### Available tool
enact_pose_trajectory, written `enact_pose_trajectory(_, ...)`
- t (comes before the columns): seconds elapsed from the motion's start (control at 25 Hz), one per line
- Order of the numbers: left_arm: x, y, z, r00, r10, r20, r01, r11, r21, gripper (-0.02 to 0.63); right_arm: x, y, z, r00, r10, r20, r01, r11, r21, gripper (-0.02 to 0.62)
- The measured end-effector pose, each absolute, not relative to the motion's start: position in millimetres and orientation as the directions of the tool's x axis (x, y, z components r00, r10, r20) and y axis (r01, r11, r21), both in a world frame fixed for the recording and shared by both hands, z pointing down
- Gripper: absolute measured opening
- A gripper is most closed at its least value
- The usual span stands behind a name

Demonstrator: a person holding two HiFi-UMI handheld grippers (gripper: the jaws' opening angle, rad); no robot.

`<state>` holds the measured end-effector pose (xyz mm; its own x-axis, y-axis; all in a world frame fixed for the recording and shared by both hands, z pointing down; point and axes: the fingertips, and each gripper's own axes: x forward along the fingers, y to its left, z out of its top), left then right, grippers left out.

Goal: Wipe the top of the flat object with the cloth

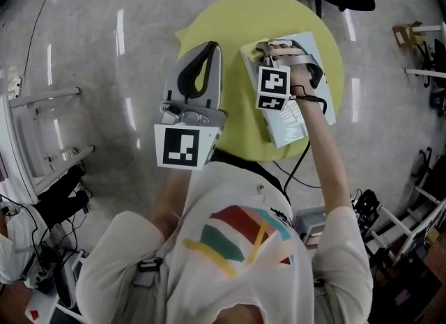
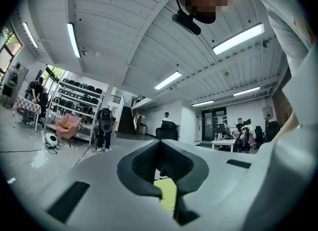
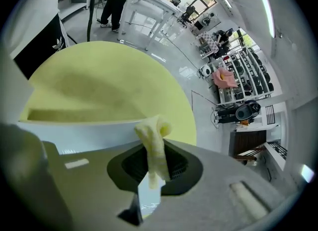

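Your right tongs (image 3: 160, 161) are squeezed shut on the yellow cloth (image 3: 151, 130). A little bunch of it sticks up between the two jaws. From your head view, these tongs are down at the far end of the flat object (image 1: 289, 126), the pale flat thing that lies on the right side of the round yellow counter (image 1: 237, 19). Your right hand (image 1: 301, 72) is over that far end too. The cloth looks like it is at or just above the top of the flat object, but I cannot tell if it is really touching. Your left tongs (image 2: 159, 143) have their tips pressed together with nothing in them. They are held up over the left side of the counter and are not helping right now. So the first part looks done: you have the cloth, and it is in the right place. I think the wiping itself is mostly left to do. No mark or wet streak shows on the top, so I cannot say how much has been wiped. The near half, close to your body, probably needs the cloth pulled across it.
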<state>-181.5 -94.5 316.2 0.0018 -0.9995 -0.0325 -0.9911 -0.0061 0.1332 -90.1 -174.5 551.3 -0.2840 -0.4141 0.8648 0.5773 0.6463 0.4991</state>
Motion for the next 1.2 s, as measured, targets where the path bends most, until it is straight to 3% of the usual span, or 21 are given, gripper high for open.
enact_pose_trajectory(0.4, -182.0, -89.1, 323.2, -0.01, -1.0, 0.004, -0.99, 0.011, 0.139, 0.015, -64.0, -147.1, 558.2, -0.192, -0.286, 0.939, 0.61, 0.714, 0.342, 0.026)
enact_pose_trajectory(0.56, -185.2, -91.4, 311.0, -0.028, -0.998, -0.057, -0.991, 0.02, 0.133, 0.015, -47.3, -132.3, 559.1, -0.158, -0.258, 0.953, 0.625, 0.721, 0.299, 0.026)
enact_pose_trajectory(1.2, -163.9, -100.0, 296.7, 0.08, -0.994, -0.076, -0.989, -0.089, 0.116, 0.015, 16.1, -67.2, 561.6, -0.093, -0.169, 0.981, 0.571, 0.798, 0.192, 0.028)
